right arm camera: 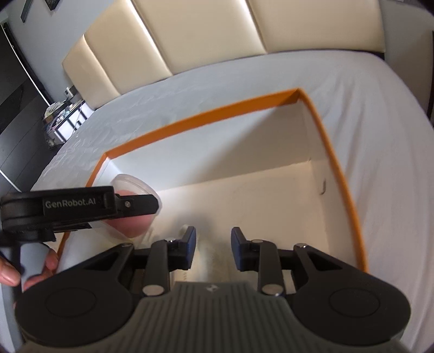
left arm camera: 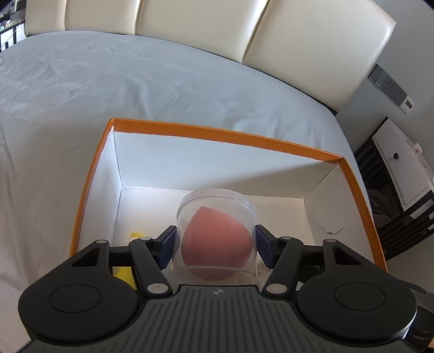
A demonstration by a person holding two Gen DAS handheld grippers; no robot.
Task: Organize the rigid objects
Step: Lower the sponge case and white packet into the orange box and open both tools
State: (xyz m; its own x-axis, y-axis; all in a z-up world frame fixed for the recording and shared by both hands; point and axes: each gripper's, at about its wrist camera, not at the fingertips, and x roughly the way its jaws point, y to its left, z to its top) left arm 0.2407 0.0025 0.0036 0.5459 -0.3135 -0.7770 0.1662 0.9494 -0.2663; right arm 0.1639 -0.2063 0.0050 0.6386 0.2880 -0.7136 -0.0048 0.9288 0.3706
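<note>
Box [left arm camera: 230,137] — orange rim, white inside; clear jar [left arm camera: 215,214] — coral-pink sponge [left arm camera: 215,239]; bed sheet [left arm camera: 135,81] pale grey; headboard [left arm camera: 190,24] cream.

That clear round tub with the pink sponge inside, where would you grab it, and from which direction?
By its straight side wall, about mid-height, pads on opposite sides. The clear tub is a smooth cylinder, so the curved wall gives two matching faces. The left gripper already grips it this way, from the near side above the orange-rimmed box. The lid rim looks less secure.

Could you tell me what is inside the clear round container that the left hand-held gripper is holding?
A pink teardrop-shaped sponge sits inside the clear container. Its lower tip is hidden behind the left hand-held gripper.
</note>
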